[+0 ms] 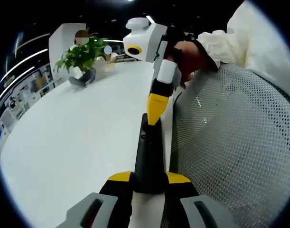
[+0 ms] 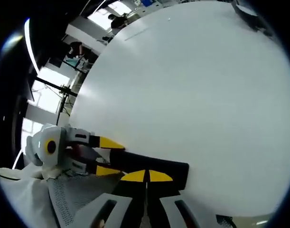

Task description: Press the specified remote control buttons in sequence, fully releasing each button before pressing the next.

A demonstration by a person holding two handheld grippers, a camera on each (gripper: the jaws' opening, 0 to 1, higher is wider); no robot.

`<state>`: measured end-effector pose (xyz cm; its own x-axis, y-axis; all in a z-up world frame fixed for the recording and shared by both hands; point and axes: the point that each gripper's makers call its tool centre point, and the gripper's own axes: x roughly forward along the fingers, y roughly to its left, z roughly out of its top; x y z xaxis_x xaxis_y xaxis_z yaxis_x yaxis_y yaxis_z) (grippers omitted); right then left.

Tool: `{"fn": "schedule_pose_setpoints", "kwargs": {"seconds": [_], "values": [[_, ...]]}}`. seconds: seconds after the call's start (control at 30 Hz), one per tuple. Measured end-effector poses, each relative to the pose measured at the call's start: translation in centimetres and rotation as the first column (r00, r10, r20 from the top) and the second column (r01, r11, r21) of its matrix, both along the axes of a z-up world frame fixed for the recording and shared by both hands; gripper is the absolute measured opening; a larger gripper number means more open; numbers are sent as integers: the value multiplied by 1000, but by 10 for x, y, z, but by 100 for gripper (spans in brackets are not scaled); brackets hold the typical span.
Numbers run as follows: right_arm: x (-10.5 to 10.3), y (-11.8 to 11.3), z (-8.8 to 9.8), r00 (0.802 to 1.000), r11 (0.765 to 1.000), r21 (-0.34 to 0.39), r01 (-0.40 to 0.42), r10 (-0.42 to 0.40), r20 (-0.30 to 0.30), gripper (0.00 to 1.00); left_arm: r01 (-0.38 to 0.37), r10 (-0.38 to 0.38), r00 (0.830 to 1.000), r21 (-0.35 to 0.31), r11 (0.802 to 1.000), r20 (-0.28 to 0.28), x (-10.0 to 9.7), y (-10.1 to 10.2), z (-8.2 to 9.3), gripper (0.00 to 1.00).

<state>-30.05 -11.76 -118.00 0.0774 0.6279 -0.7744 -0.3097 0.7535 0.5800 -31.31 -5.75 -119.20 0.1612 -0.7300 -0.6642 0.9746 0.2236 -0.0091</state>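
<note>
A slim black remote control point(image 1: 147, 152) juts out over the white table point(image 1: 73, 137), with my left gripper point(image 1: 148, 177) shut on its near end, yellow tips on either side. My right gripper point(image 1: 155, 111) comes down from above with its jaws together, its yellow tip resting on the remote's far end. In the right gripper view the remote point(image 2: 169, 167) lies across the bottom. There my right gripper point(image 2: 146, 176) sits shut on its top face, and my left gripper point(image 2: 109, 156) clamps it from the left.
A white mesh chair back point(image 1: 230, 147) stands close on the right. A gloved hand point(image 1: 190, 52) with a white sleeve holds the right gripper. A potted green plant point(image 1: 80, 57) stands at the table's far end. The table top point(image 2: 197, 85) stretches wide and bare.
</note>
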Motion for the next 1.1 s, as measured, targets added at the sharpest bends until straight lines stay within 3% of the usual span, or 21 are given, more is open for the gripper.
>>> {"fn": "schedule_pose_setpoints", "kwargs": {"seconds": [0.23,0.53,0.8,1.1], "values": [[5,-5,-4,999,999,-41,1,1,34,0,1,-1,1000,1,1000,0,0,0,0,25],[6,-5,-4,1000,999,-30,23,-23,22,0,1,-1,1000,1,1000,0,1,0,0,25],[5,-3,-4,997,997,-74,-10,15,74,0,-3,3,1000,-2,1000,-1,1,0,0,25],[6,-4,-5,998,998,-66,1,4,70,0,-4,4,1000,-2,1000,-1,1,0,0,25]]}}
